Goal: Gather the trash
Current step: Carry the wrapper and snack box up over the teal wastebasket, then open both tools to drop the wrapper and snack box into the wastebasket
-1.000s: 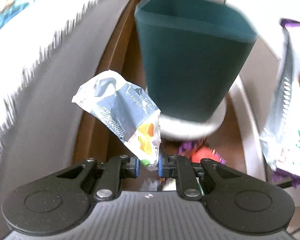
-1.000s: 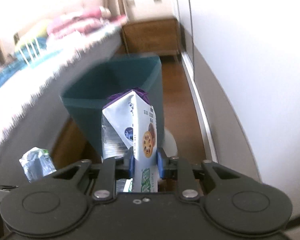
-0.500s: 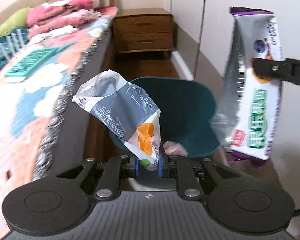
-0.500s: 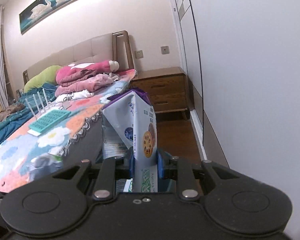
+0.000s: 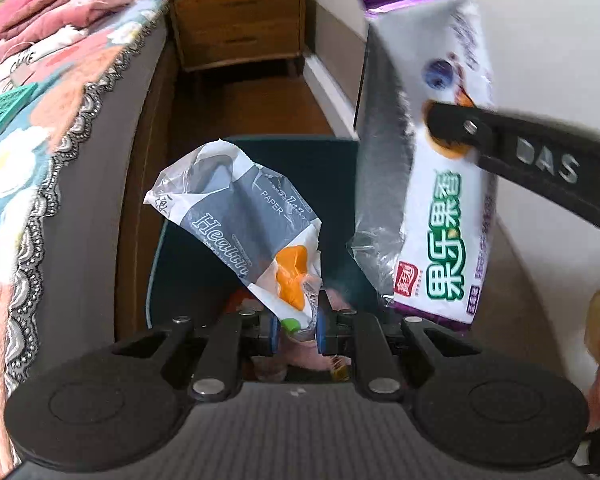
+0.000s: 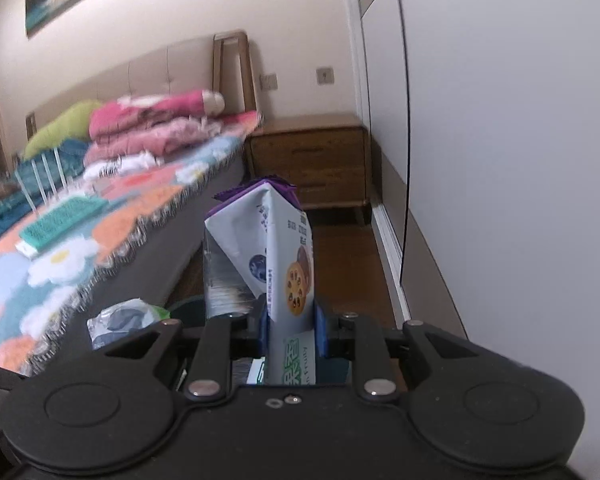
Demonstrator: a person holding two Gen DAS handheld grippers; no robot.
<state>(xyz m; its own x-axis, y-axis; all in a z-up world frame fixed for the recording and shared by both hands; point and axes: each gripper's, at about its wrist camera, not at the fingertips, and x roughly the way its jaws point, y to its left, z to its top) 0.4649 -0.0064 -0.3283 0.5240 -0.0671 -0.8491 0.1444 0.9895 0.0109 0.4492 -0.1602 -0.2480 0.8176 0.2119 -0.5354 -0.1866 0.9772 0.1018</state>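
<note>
Pinching a crumpled tissue wrapper [image 5: 236, 220] by its lower corner, the left gripper [image 5: 296, 330] has its 2 blue pads closed narrow on the plastic. Wrapper is white and grey, with an orange patch near the pads, and it fans up and to the left. Directly beneath and behind it sits the dark teal bin [image 5: 332, 168], mouth open, with pinkish scraps visible at the bottom. Just right of the wrapper hangs a white and purple biscuit packet [image 5: 440, 200], upright, over the bin's right edge, clamped partway up by the right gripper [image 6: 290, 330]. From the right wrist view, those pads press both faces of the packet, its purple sealed end pointing up. Left of the bin runs the bed [image 5: 80, 208] with a floral blanket. Farther back stands a wooden nightstand [image 6: 312, 164] against the wall.
</note>
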